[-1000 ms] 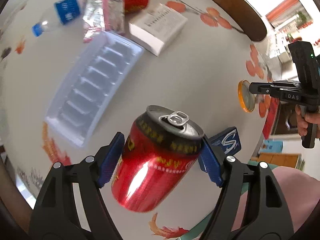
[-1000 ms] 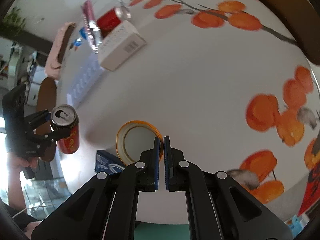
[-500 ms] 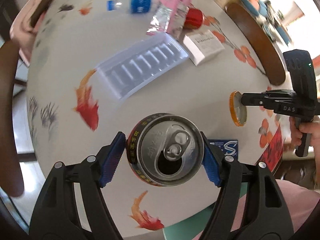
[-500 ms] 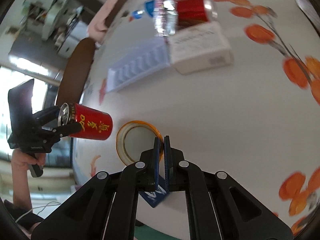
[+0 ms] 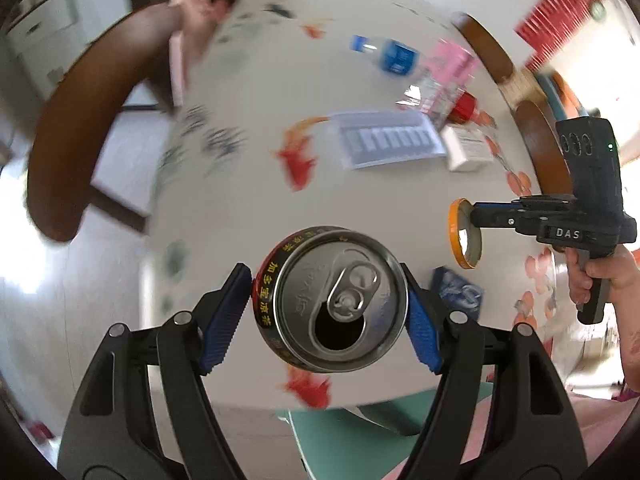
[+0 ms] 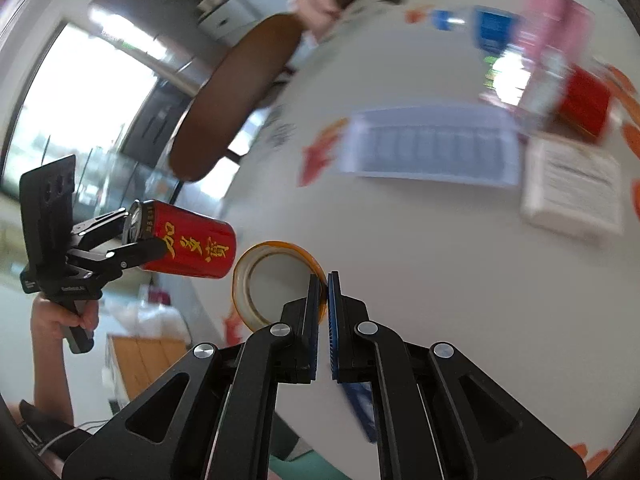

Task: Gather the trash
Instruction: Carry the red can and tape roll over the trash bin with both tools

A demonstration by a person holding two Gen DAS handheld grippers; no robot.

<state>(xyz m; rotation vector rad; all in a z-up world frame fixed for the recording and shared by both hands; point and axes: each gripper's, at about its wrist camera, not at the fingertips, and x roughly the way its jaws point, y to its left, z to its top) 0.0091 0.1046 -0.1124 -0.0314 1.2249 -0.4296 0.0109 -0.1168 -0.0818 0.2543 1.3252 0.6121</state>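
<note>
left hand-held gripper [image 5: 328, 312] clamps red can [image 5: 332, 300] above table edge [image 5: 360, 400].

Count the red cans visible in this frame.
2. One can is gripped in the left gripper, lifted off the table. A second can lies at the far side, beside the pink wrapper. The clutter there could hide more.

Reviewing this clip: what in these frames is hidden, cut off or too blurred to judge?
- Where the trash goes: no bin shows in either view.
- Red can: in the left wrist view only its opened top shows; any liquid inside cannot be told.
- Tape roll: the right gripper covers its near rim.
- Blue packet: blurred; in the right wrist view it lies mostly behind the fingers.
- Far clutter around the white box: motion blur smears the labels.
</note>
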